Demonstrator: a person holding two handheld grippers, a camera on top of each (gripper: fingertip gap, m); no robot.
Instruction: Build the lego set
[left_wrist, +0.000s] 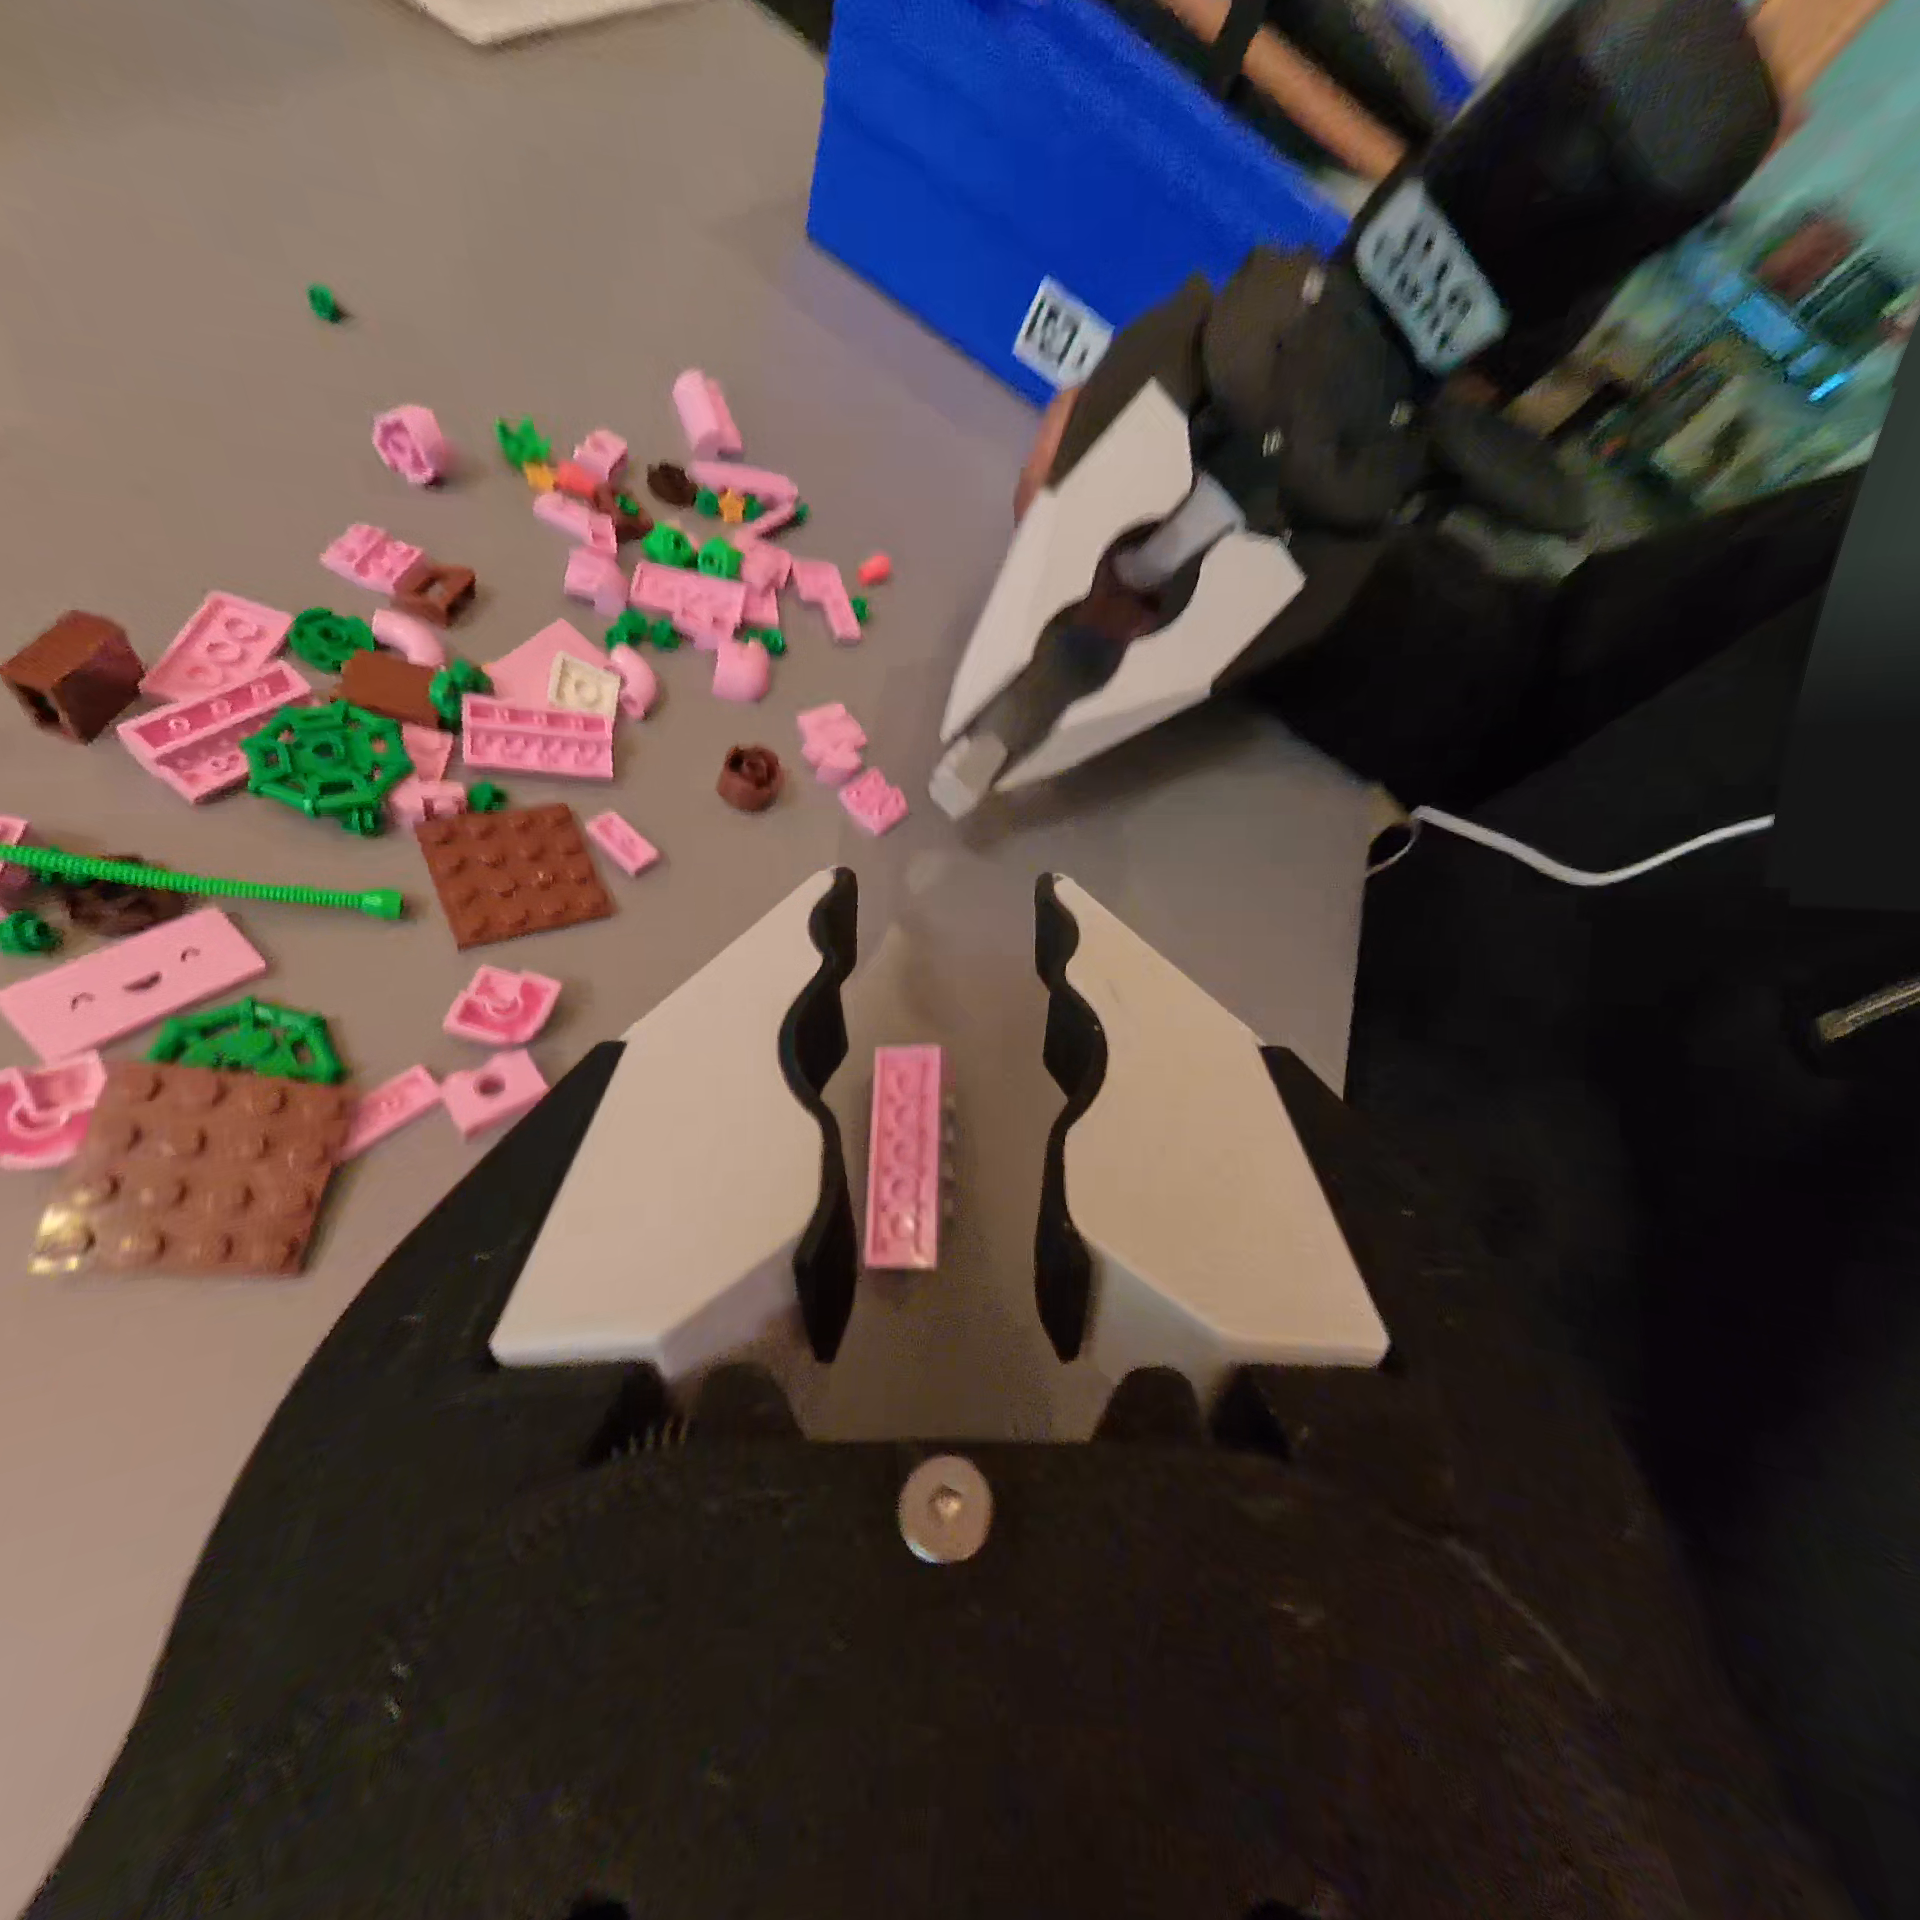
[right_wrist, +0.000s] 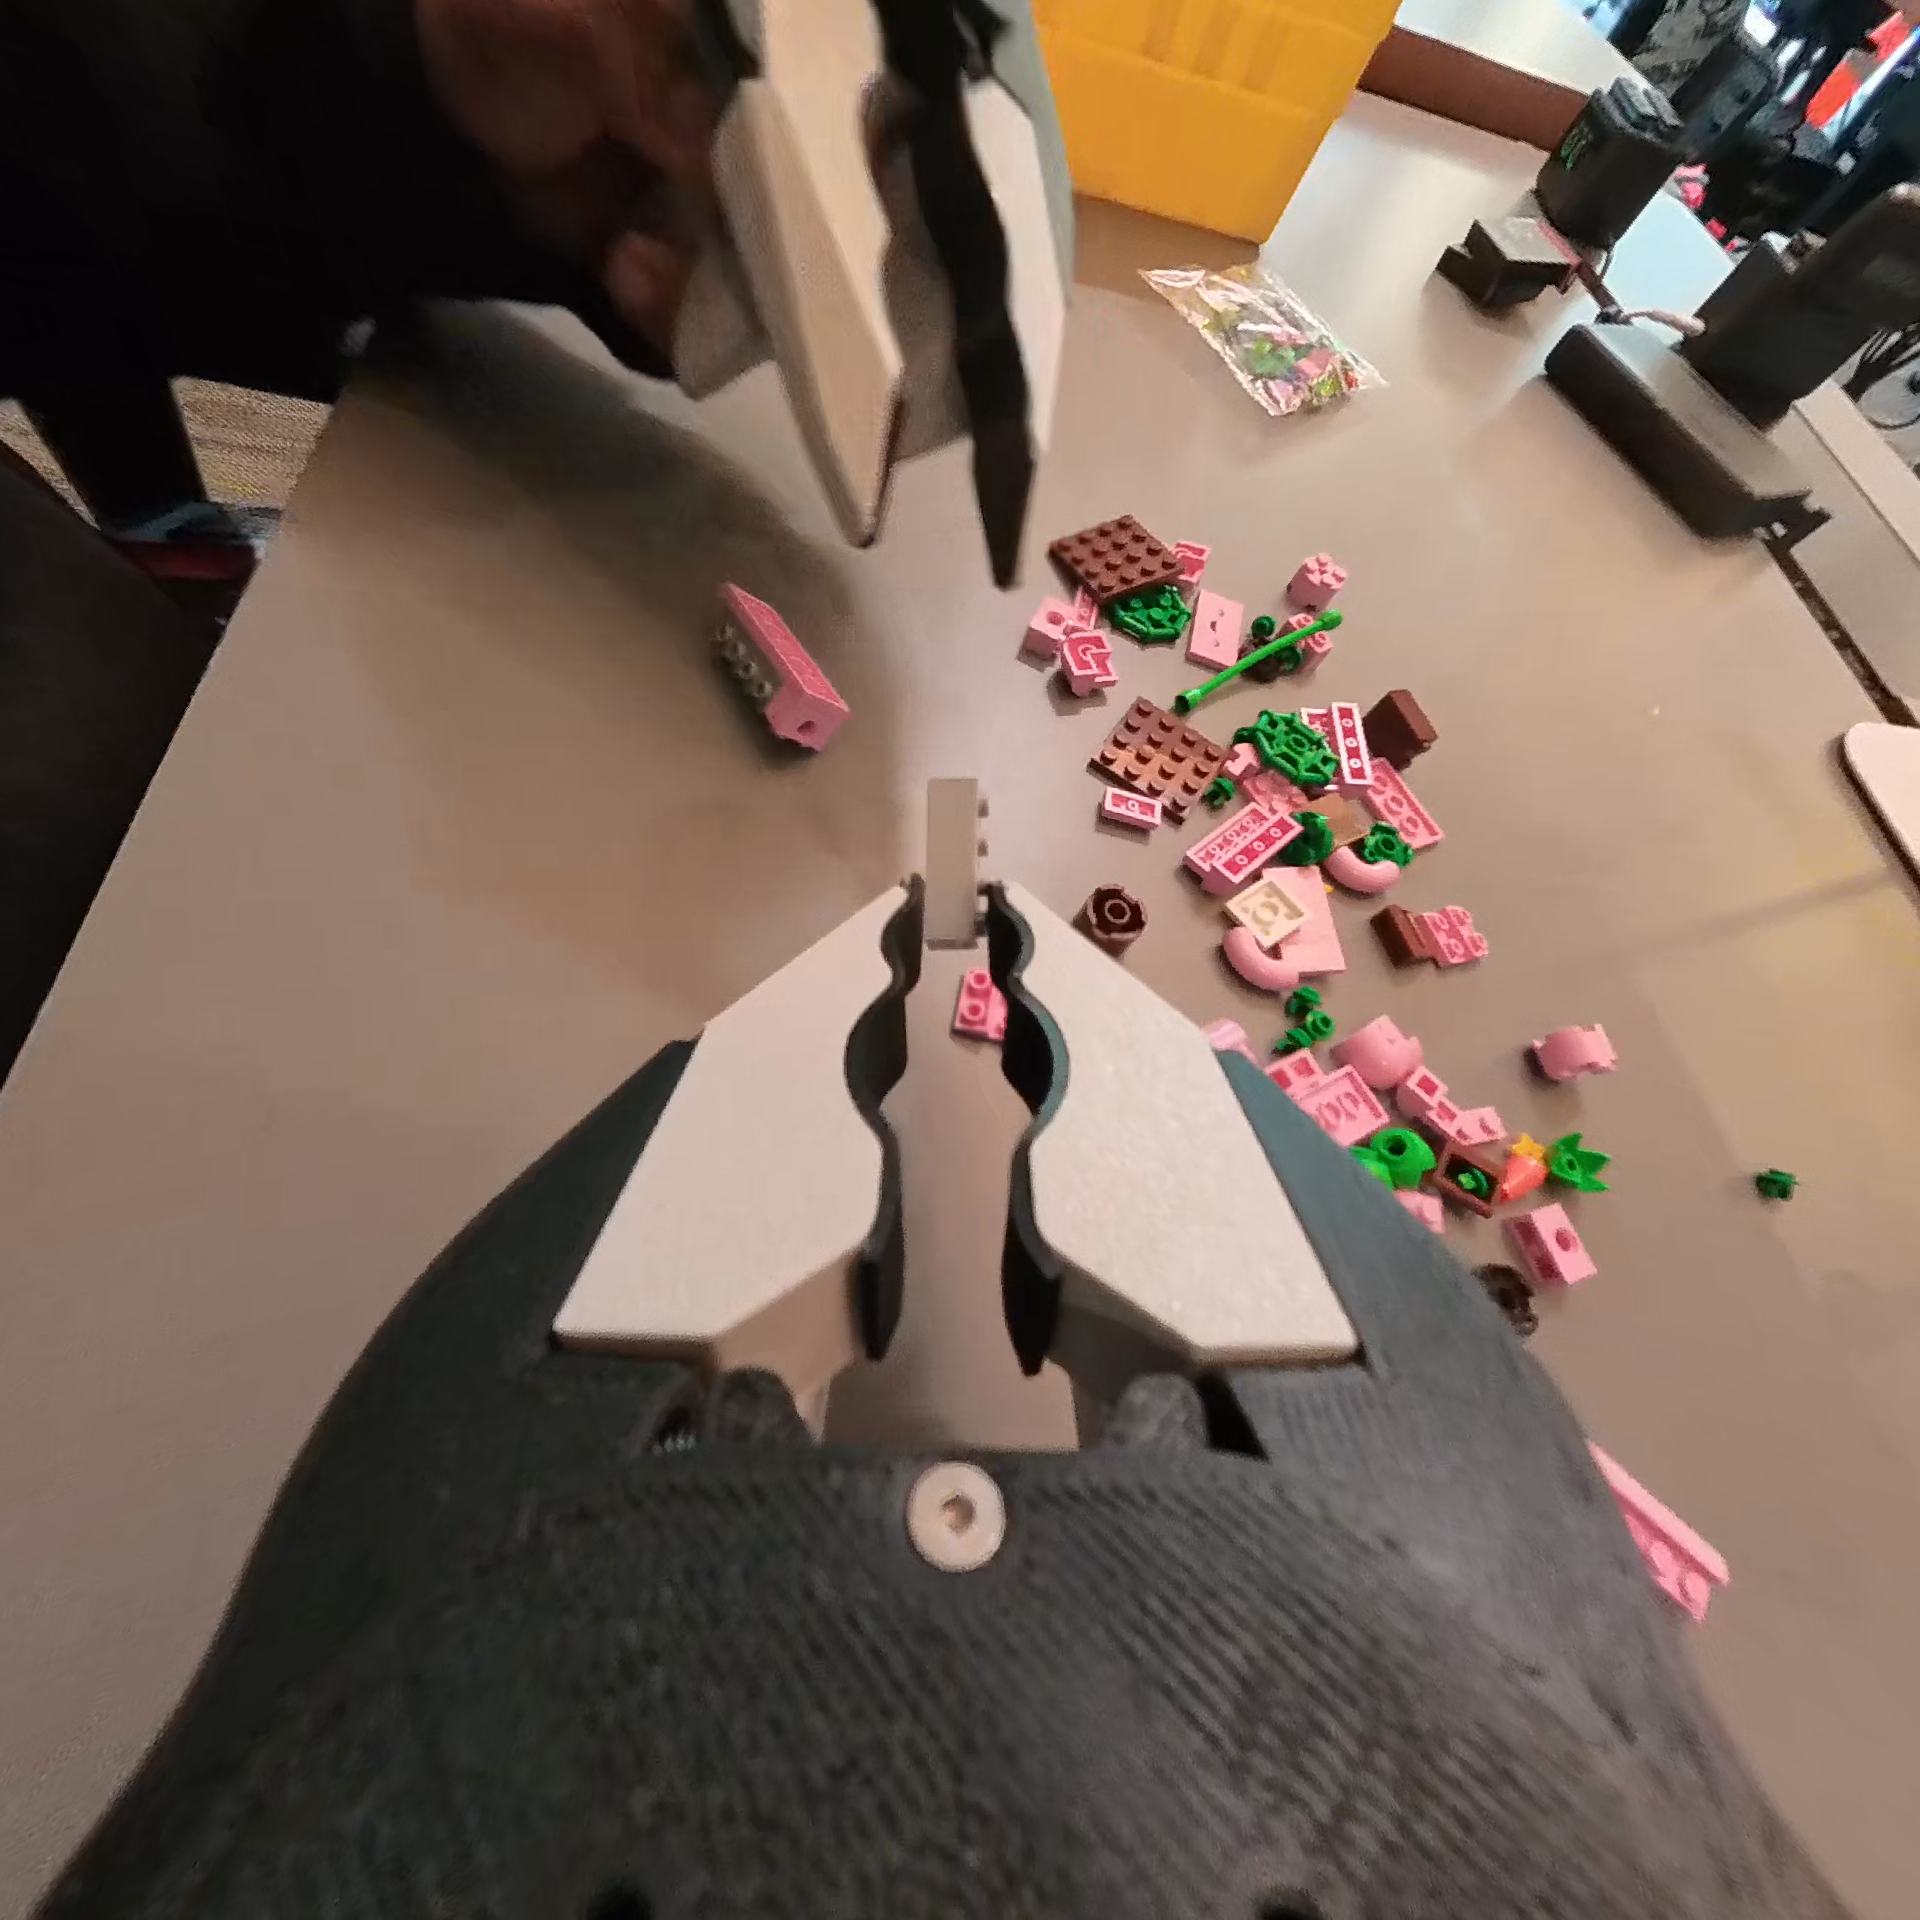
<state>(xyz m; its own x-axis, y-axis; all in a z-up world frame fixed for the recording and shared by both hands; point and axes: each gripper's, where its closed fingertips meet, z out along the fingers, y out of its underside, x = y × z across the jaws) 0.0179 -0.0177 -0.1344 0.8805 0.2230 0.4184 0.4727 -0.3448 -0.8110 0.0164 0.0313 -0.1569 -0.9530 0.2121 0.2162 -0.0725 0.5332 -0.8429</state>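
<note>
In the middle of the frame, the left gripper (left_wrist: 945, 894) is wide over a pink brick (left_wrist: 902, 1155) on the tabletop (left_wrist: 623, 208). The right gripper (right_wrist: 951, 894) pinches a grey brick (right_wrist: 953, 862).

Two grippers (left_wrist: 945, 894) (right_wrist: 951, 894) — two brown square plates (left_wrist: 514, 873) (left_wrist: 203, 1169), two green web pieces (left_wrist: 324, 764) (left_wrist: 249, 1039), one grey brick (right_wrist: 954, 868), one bagged set (right_wrist: 1262, 332) — one yellow bin (right_wrist: 1195, 94).

pink brick (left_wrist: 906, 1153) | brown plate (left_wrist: 514, 871) | grey table (left_wrist: 582, 260)
</note>
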